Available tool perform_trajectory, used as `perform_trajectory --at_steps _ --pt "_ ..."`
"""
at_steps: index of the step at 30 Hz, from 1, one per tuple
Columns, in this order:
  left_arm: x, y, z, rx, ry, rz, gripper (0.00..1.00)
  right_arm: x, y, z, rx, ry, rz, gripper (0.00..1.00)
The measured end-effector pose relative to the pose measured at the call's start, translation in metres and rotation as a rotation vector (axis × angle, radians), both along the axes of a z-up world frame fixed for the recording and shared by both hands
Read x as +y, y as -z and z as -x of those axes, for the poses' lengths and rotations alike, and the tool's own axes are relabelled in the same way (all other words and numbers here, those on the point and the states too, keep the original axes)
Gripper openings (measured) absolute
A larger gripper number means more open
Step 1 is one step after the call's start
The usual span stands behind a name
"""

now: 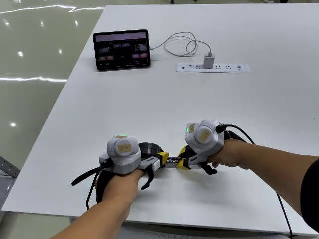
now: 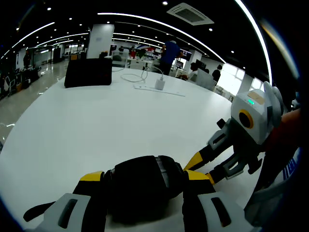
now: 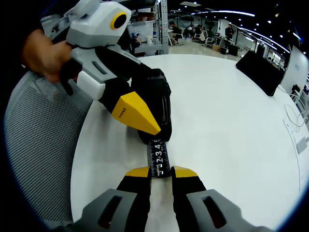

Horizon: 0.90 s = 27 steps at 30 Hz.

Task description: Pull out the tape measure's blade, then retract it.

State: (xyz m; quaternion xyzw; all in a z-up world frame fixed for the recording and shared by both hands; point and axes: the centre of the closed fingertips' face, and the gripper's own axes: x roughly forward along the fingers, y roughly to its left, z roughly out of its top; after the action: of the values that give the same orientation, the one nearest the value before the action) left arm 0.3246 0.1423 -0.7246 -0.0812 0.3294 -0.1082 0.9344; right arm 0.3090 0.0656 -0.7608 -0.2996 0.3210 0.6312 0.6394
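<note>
A black tape measure case (image 2: 142, 186) sits on the white table, gripped between the yellow-tipped jaws of my left gripper (image 2: 145, 176). In the head view the case (image 1: 149, 148) lies by the left gripper (image 1: 160, 159). A short length of blade (image 3: 158, 157) with printed numbers runs out of the case (image 3: 157, 104). My right gripper (image 3: 161, 172) is shut on the blade's end. The blade (image 1: 174, 161) spans the small gap between the left gripper and the right gripper (image 1: 182, 162). The right gripper's body also appears in the left gripper view (image 2: 251, 125).
A black tablet (image 1: 121, 49) stands at the back left of the table. A white power strip (image 1: 213, 67) with a charger and coiled cable (image 1: 182, 44) lies at the back. The table's near edge (image 1: 149, 219) runs close under my arms.
</note>
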Motion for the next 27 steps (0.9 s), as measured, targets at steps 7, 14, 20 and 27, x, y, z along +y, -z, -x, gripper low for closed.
perform_trajectory --at_steps 7,14,20,27 --pt "0.0005 0.0001 -0.0002 -0.001 -0.002 0.000 0.59 -0.0025 0.0015 0.0015 -0.026 -0.015 0.007 0.12" --pt "0.0012 0.0003 -0.0004 -0.003 -0.002 0.000 0.59 -0.0041 0.0000 0.0024 -0.061 -0.050 -0.017 0.12" --pt "0.0013 0.0003 -0.0004 -0.002 0.000 0.002 0.59 -0.0027 -0.0003 0.0019 -0.051 -0.048 -0.027 0.11" --pt "0.0014 0.0008 -0.0002 0.001 0.000 0.003 0.59 0.0026 -0.0003 0.0034 -0.044 -0.045 -0.035 0.11"
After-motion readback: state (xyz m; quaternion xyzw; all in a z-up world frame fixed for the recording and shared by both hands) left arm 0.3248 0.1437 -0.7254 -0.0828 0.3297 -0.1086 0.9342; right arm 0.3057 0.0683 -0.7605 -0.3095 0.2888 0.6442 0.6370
